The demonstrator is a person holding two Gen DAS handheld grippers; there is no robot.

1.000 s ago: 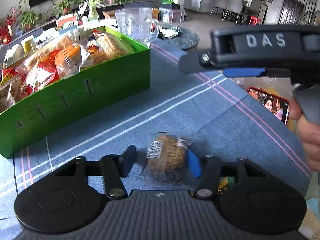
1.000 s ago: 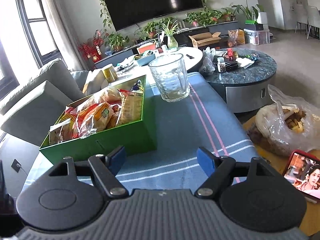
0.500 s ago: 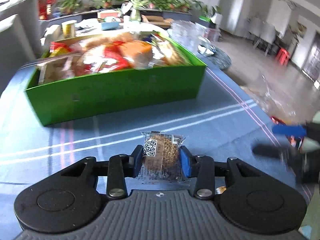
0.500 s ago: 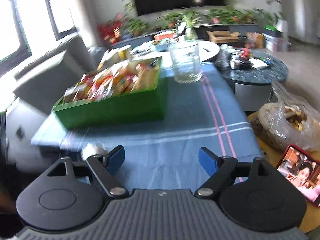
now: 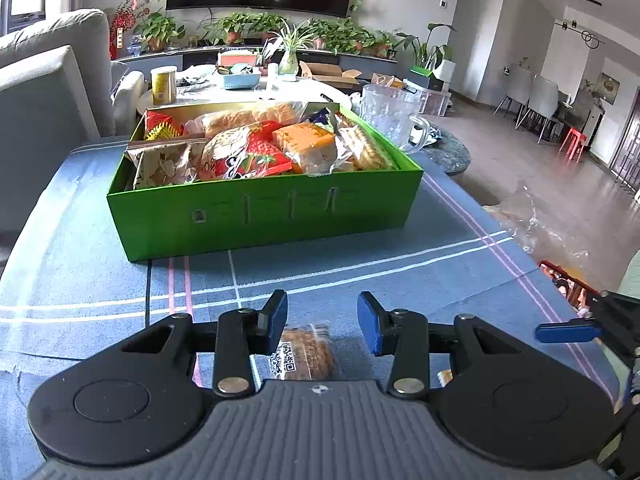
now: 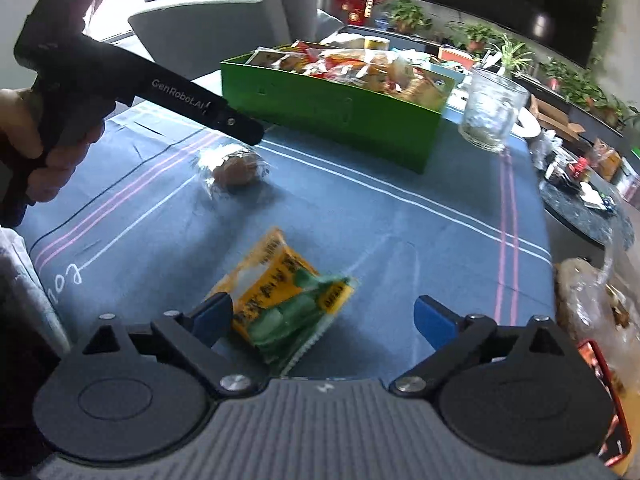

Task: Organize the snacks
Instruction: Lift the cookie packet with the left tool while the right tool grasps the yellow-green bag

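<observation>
A small brown cake in clear wrap (image 5: 306,354) sits low between the fingers of my left gripper (image 5: 322,316), near their roots and against the left one. That gripper is shut on it. From the right wrist view the cake (image 6: 236,168) hangs just under the left gripper's black body (image 6: 180,96), slightly above the cloth. My right gripper (image 6: 324,316) is opening wide around a yellow and green snack packet (image 6: 288,300) that lies on the cloth by its left finger; the pads do not press it. The green box (image 5: 264,216) holds several snack bags.
A glass mug (image 5: 390,120) stands right of the box. Off the blue striped cloth's (image 5: 400,248) right edge lie a plastic bag of food (image 6: 592,304) and a phone in a red case (image 5: 568,284). A grey sofa is at the left.
My left gripper closed on the cake, rose and turned square to the green box; the cake slid back toward the finger roots. My right gripper rolled and dropped over the yellow packet, jaws wider.
</observation>
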